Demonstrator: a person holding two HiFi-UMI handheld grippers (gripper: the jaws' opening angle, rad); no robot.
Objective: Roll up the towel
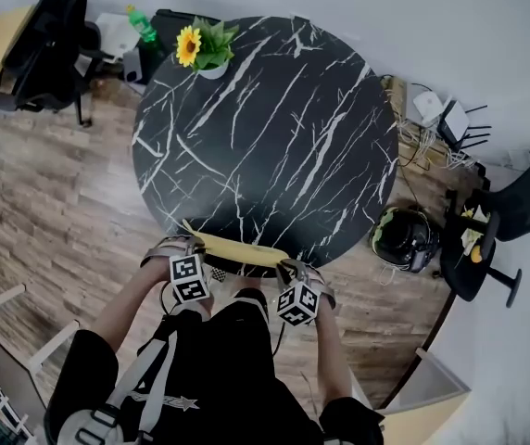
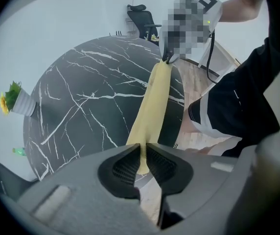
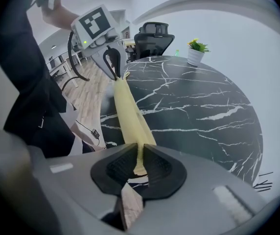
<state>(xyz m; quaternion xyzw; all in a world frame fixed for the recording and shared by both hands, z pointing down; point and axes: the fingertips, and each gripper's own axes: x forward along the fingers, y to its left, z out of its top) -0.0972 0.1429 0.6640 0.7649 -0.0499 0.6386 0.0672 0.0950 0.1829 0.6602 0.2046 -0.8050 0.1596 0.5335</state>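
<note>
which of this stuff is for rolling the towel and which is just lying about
For the job: towel; left gripper and right gripper, each shut on one end of it; table.

Lying about: potted flower; green bottle; chair; router.

Open tabletop [image 1: 274,137] ahead; potted sunflower [image 1: 205,49] (far rim) the lone obstacle

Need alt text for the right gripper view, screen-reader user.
The right gripper is shut on one end of a yellow towel, which runs away to the left gripper at its other end. The towel follows the edge of a round black marble table with a potted plant on its far side.
</note>
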